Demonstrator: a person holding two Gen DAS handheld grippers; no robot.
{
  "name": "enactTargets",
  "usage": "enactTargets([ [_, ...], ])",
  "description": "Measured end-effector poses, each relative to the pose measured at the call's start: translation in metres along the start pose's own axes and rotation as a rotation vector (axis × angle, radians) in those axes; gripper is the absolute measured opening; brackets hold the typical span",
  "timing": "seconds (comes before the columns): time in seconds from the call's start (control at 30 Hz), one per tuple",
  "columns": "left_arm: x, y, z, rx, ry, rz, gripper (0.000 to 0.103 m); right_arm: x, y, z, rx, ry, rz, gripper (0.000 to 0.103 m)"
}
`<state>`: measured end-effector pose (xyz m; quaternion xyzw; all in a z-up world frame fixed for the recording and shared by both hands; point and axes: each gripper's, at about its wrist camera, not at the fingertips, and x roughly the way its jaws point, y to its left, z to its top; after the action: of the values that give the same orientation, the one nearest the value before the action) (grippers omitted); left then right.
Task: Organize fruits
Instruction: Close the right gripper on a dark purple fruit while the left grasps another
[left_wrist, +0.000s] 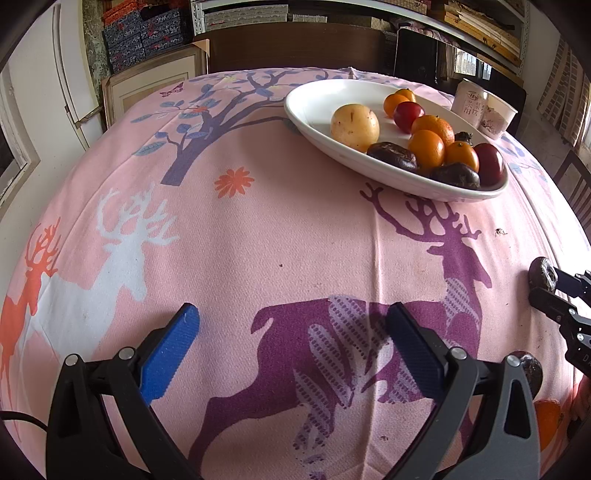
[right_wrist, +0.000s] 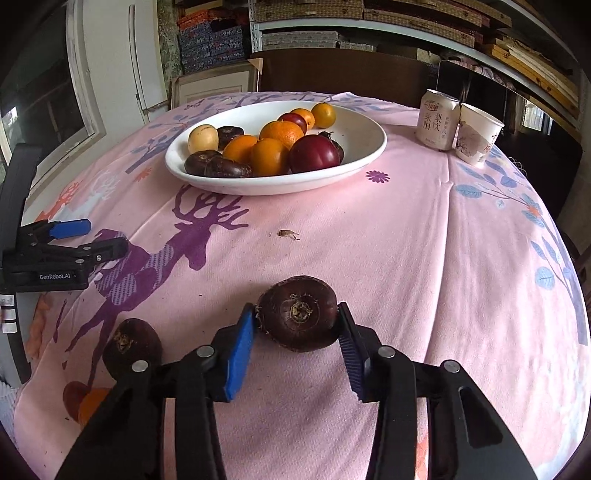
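A white oval plate (right_wrist: 362, 125) (left_wrist: 314, 107) at the table's far side holds oranges, red plums, a yellow fruit and dark water chestnuts. My right gripper (right_wrist: 297, 325) is shut on a dark brown water chestnut (right_wrist: 297, 319), just above the pink cloth; it also shows at the right edge of the left wrist view (left_wrist: 541, 275). A second water chestnut (right_wrist: 131, 341) lies on the cloth left of it, with an orange (right_wrist: 90, 404) near the edge. My left gripper (left_wrist: 291, 325) is open and empty over the purple deer print, seen too in the right wrist view (right_wrist: 94, 236).
A drink can (right_wrist: 437, 120) and a paper cup (right_wrist: 476, 134) stand at the far right of the table. A small scrap of peel (right_wrist: 288, 233) lies mid-table. A dark chair back and shelves stand behind the table.
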<state>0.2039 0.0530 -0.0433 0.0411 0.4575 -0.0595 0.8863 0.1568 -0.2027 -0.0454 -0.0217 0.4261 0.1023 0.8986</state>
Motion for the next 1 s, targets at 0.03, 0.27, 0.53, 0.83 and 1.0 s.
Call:
enactTargets([
  [0.03, 0.0, 0.0, 0.0, 0.0, 0.0, 0.0, 0.099, -0.002, -0.001, -0.001, 0.003, -0.006, -0.005, 0.044],
  [0.27, -0.028, -0.034, -0.008, 0.128, -0.093, -0.122, 0.099, -0.015, -0.033, -0.004, 0.136, -0.058, -0.013, 0.045],
  [0.53, -0.04, -0.094, -0.022, 0.302, -0.081, -0.263, 0.099, -0.011, -0.037, -0.004, 0.162, -0.045, 0.007, 0.045],
  [0.83, -0.022, -0.077, -0.021, 0.29, 0.065, -0.422, 0.099, -0.01, -0.038, -0.005, 0.168, -0.044, 0.014, 0.045],
  [1.0, -0.031, -0.03, -0.017, 0.171, -0.027, -0.238, 0.099, -0.01, -0.038, -0.005, 0.168, -0.044, 0.014, 0.045],
])
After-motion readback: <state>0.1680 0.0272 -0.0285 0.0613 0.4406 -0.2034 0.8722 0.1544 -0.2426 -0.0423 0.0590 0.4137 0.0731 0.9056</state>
